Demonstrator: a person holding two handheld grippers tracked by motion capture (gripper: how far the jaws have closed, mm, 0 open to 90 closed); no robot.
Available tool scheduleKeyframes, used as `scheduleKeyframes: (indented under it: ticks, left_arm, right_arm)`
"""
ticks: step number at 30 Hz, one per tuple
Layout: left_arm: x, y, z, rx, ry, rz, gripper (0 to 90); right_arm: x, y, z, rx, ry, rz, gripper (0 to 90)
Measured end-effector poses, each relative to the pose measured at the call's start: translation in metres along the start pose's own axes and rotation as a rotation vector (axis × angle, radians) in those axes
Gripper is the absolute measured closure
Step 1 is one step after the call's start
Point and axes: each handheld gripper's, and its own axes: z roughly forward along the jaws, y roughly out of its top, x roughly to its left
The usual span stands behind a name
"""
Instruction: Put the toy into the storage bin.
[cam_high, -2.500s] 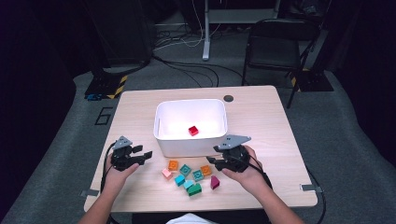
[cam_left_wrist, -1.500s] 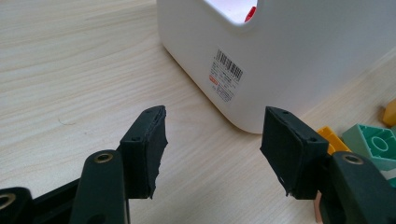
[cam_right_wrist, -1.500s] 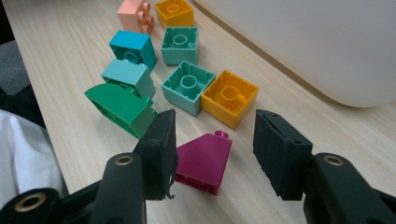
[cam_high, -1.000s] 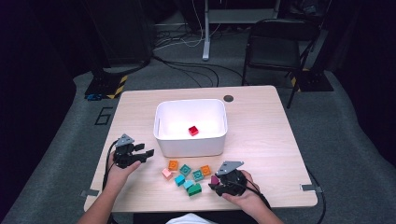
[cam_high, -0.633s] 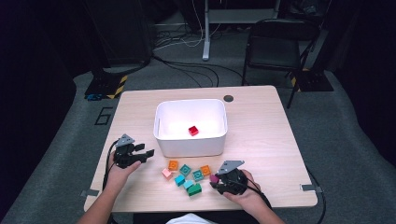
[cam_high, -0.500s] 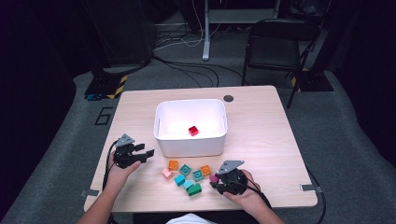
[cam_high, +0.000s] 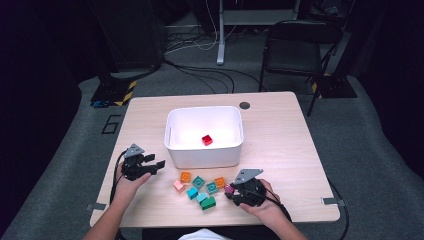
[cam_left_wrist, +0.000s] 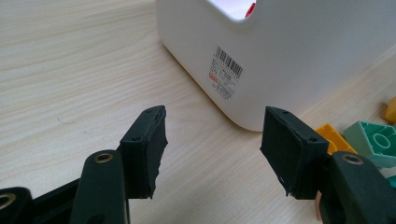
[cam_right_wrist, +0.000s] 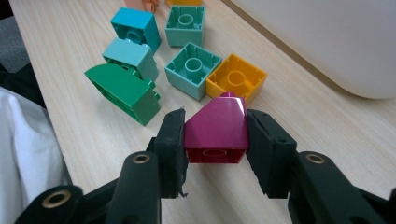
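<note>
Magenta sloped block sits clamped between the right gripper's jaws, on the table just in front of the white bin. Sloped top risks slipping on lifting. Left gripper gapes empty beside the bin.

A: From where do we look in the high view?

B: From above our side of the desk, facing forward and down, far enough to take in its whole top.

A: And the gripper views?

B: Each rides low along its own jaws, close to the desk. The left faces the white bin; the right faces the blocks. All three share bin and blocks.
</note>
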Motion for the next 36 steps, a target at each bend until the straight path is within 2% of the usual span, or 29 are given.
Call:
scheduleKeyframes:
  ticks: [9, 15, 20, 31, 36]
  left_arm:
    - [0.0, 0.0, -0.001, 0.005, 0.001, 0.007, 39.8]
    - [0.0, 0.0, -0.001, 0.002, 0.004, 0.003, 39.8]
    - [0.0, -0.001, -0.001, 0.002, 0.001, -0.001, 39.8]
    - [0.0, -0.001, 0.0, 0.002, 0.001, -0.006, 39.8]
    - [0.0, -0.001, 0.0, -0.003, 0.001, -0.002, 39.8]
  right_arm:
    - [-0.001, 0.015, -0.011, -0.008, 0.006, 0.003, 58.4]
    - [0.001, 0.031, -0.021, -0.015, 0.025, -0.022, 58.4]
    - [0.001, 0.051, -0.033, -0.031, 0.062, -0.021, 58.5]
    - [-0.002, 0.084, -0.054, -0.062, 0.083, -0.047, 58.5]
    - [-0.007, 0.107, -0.069, -0.087, 0.089, -0.048, 58.5]
